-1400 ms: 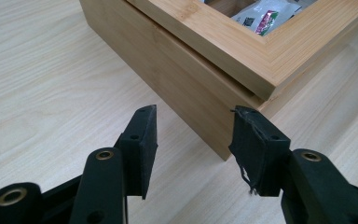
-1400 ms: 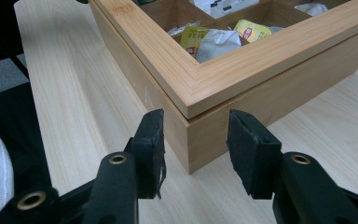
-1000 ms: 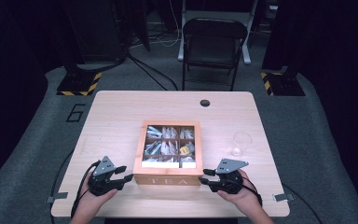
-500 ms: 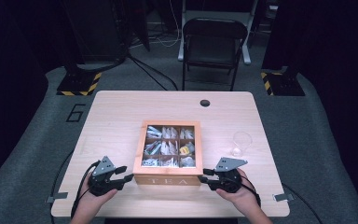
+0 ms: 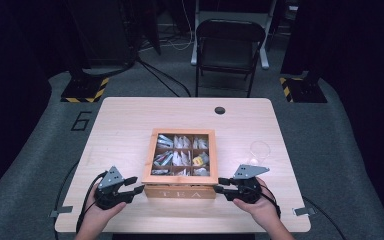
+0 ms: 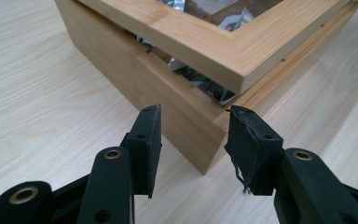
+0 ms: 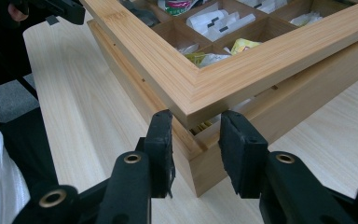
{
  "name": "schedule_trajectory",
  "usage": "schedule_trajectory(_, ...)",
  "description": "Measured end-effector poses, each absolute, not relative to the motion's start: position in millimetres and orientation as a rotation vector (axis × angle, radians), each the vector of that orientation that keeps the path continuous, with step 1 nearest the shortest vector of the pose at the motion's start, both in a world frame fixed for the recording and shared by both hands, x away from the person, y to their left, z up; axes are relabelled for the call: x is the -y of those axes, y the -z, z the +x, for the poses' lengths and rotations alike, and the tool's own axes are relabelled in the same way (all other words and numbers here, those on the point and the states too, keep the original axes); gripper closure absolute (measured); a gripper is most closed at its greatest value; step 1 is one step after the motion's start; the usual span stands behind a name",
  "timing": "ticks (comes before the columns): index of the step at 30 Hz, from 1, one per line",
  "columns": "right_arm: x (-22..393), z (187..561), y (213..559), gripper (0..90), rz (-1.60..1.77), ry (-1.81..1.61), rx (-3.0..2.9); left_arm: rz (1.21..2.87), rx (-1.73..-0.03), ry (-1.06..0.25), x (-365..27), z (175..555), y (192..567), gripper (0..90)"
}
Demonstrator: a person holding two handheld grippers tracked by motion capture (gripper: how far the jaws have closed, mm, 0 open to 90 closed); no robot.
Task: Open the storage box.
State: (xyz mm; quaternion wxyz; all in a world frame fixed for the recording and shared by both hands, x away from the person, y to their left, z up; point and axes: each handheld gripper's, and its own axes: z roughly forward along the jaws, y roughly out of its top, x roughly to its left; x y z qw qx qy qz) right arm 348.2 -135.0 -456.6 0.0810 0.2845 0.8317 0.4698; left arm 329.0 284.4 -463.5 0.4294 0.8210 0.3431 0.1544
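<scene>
Pale wooden surface (image 5: 130, 125) in a dark room, with a square bamboo tea box (image 5: 182, 162) near its front edge.

Grey carpet surrounds the surface; a black folding chair (image 5: 227, 47) stands behind it, and yellow-black striped floor bases (image 5: 82, 90) sit at either side. A clear glass cup (image 5: 260, 150) rests right of the box. The box has a framed window lid, slightly raised, over compartments of tea sachets, with "TEA" on its front. The left gripper (image 6: 193, 133) has its jaws apart, straddling the box's near left corner without pressing; the right gripper (image 7: 196, 135) likewise stands parted around the near right corner below the lid.
</scene>
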Motion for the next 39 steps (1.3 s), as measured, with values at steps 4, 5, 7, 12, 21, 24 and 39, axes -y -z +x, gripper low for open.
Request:
schedule_trajectory(4, 135.2, 348.3, 455.3, 64.5, 0.86, -1.415, -2.483, 2.048, -0.829, -0.387, -278.0, 327.1, 460.4, 54.9)
schedule_trajectory(5, 135.4, 348.5, 455.2, 64.6, 0.859, -1.414, -2.485, 2.052, -0.819, -0.368, -274.8, 326.7, 458.8, 55.0)
schedule_trajectory(7, 135.3, 348.5, 455.4, 64.5, 0.859, -1.414, -2.485, 2.049, -0.816, -0.38, -273.1, 327.0, 458.9, 55.2)
schedule_trajectory(12, 135.4, 348.5, 455.8, 64.6, 0.858, -1.412, -2.486, 2.063, -0.798, -0.369, -267.6, 330.3, 457.6, 55.5)
schedule_trajectory(21, 135.5, 348.7, 455.4, 64.5, 0.859, -1.417, -2.487, 2.055, -0.834, -0.396, -263.0, 333.8, 456.3, 57.5)
schedule_trajectory(24, 135.9, 349.0, 455.4, 64.5, 0.856, -1.424, -2.484, 2.058, -0.835, -0.404, -263.0, 334.5, 454.9, 57.4)
schedule_trajectory(39, 138.5, 351.1, 450.7, 59.9, 0.856, -1.451, -2.461, 2.084, -0.831, -0.401, -262.0, 337.3, 444.3, 57.4)
